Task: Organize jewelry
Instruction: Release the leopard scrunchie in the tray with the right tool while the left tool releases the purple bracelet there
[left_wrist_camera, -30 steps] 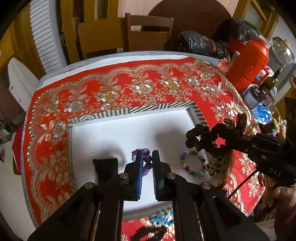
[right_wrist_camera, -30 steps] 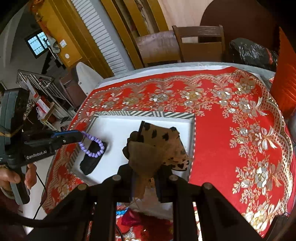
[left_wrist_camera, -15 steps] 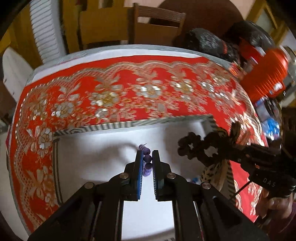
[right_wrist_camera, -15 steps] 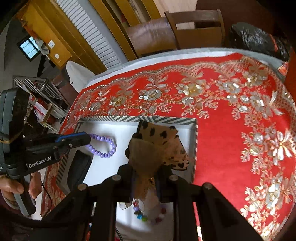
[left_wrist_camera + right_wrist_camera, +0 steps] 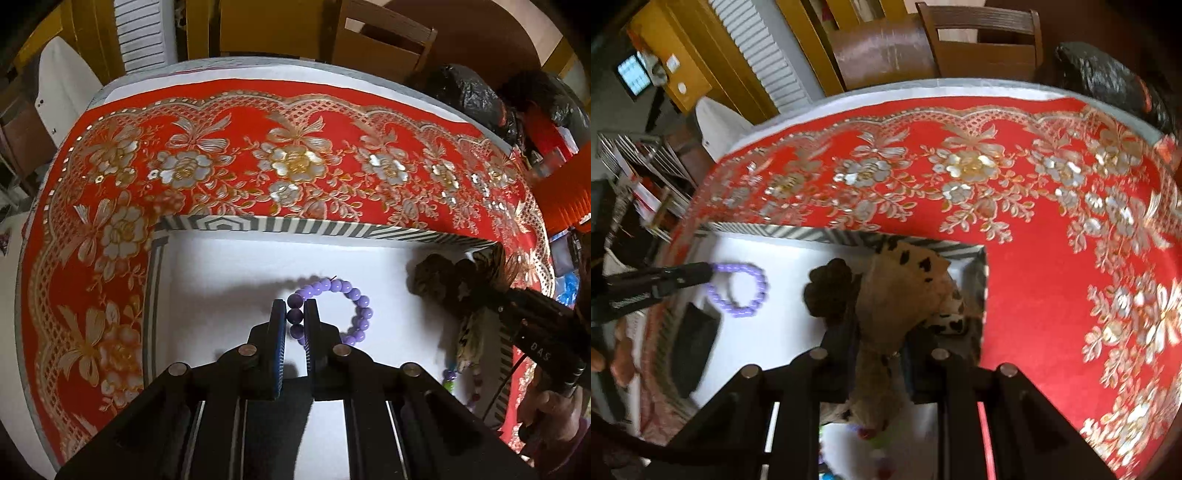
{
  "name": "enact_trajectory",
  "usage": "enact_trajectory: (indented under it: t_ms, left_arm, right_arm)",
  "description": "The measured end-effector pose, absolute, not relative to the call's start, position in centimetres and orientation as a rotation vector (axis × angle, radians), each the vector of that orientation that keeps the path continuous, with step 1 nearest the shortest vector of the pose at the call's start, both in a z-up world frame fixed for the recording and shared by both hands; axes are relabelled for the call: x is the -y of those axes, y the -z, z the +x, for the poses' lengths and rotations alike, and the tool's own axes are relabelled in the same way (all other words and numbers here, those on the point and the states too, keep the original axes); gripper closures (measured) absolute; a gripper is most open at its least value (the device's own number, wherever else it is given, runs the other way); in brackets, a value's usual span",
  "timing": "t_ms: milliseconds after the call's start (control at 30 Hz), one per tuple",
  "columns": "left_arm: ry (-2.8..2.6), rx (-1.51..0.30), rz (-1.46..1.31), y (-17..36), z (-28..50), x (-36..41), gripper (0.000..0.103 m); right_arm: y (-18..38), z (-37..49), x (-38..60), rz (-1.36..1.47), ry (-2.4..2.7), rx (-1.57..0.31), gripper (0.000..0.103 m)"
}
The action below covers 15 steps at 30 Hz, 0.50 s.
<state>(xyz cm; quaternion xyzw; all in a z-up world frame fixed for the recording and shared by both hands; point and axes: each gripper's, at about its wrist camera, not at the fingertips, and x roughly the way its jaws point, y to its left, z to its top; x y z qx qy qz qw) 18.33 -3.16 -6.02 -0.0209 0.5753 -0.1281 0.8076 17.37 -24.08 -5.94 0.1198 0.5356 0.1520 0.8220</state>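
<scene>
A purple bead bracelet (image 5: 356, 297) hangs from my left gripper (image 5: 294, 308), which is shut on its beads low over the white floor of a striped-rim box (image 5: 295, 223). In the right wrist view the same bracelet (image 5: 753, 291) dangles from the left gripper (image 5: 701, 271) at the box's left. A leopard-print fabric hair bow (image 5: 905, 288) with a dark brown knot sits between the fingers of my right gripper (image 5: 881, 332), whose jaws are opening over the box's right corner. From the left wrist view, the bow (image 5: 436, 273) and right gripper (image 5: 476, 291) are at the right.
A multicoloured bead bracelet (image 5: 452, 376) lies in the box under the right gripper. A black pouch (image 5: 694, 347) lies at the box's left side. The box stands on a red and gold floral tablecloth (image 5: 288, 162). Wooden chairs (image 5: 979, 40) and a black bag (image 5: 465, 92) stand behind the table.
Both grippers have come down closer to the box floor. The purple bracelet has moved further into the box, and the bow has dropped towards the right corner.
</scene>
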Motion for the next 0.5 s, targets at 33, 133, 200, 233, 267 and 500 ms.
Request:
enact_trajectory:
  t_ms: [33, 133, 200, 233, 267, 500]
  left_arm:
    - [0.272, -1.231, -0.044, 6.1, 18.3, 3.1, 0.103]
    - [0.261, -1.233, -0.048, 6.3, 18.3, 2.8, 0.103]
    - [0.253, -1.234, -0.047, 6.4, 18.3, 2.7, 0.103]
    - [0.250, -1.231, -0.043, 6.4, 18.2, 2.7, 0.103]
    - [0.248, -1.229, -0.039, 6.4, 18.2, 2.7, 0.103]
    - [0.214, -1.237, -0.051, 6.5, 17.9, 2.4, 0.080]
  right_arm:
    - [6.0, 17.4, 24.1, 0.247, -0.322, -1.138, 0.081]
    - [6.1, 17.3, 23.8, 0.211, -0.300, -1.137, 0.074]
    - [5.8, 17.1, 23.7, 0.188, -0.296, -1.124, 0.067]
    - [5.6, 16.9, 23.5, 0.178, -0.306, -1.114, 0.057]
    - [5.2, 16.7, 23.3, 0.157, -0.313, -1.088, 0.046]
    - [3.0, 14.3, 22.9, 0.121, -0.303, -1.022, 0.042]
